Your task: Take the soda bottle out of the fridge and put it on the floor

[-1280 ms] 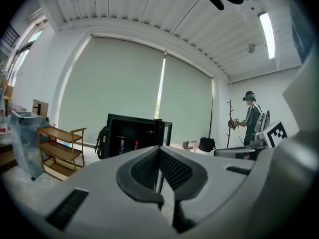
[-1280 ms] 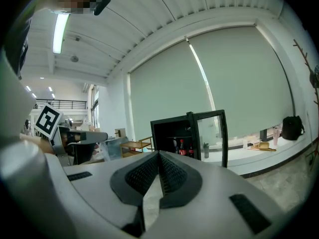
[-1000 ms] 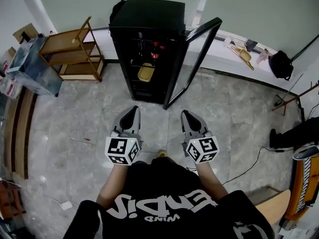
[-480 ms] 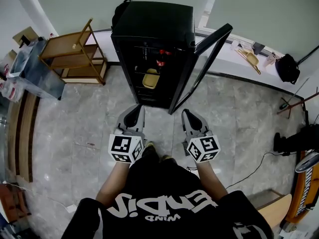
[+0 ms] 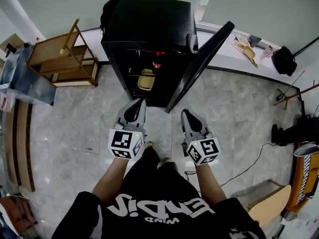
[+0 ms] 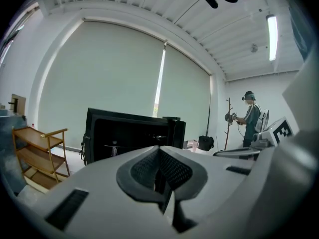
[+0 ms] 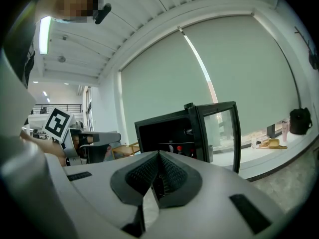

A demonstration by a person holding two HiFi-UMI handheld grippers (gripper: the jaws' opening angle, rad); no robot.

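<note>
Both closed and empty, my left hand-held gripper [image 5: 135, 107] and right hand-held gripper [image 5: 188, 116] point at the black fridge [image 5: 149, 24]. Its door [image 5: 200, 66] stands open; the red-capped soda bottle [image 5: 157, 62] stands inside it.

Black fridge [image 5: 149, 26] stands open on grey floor [image 5: 75, 123]; red-capped soda bottle [image 5: 157, 62] sits on a shelf inside.

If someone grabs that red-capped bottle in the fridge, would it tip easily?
Probably: the bottle stands upright on a shelf in the fridge and looks narrow, so a nudge may topple it. If chilled, it could be slippery. How full it is cannot be seen.
</note>
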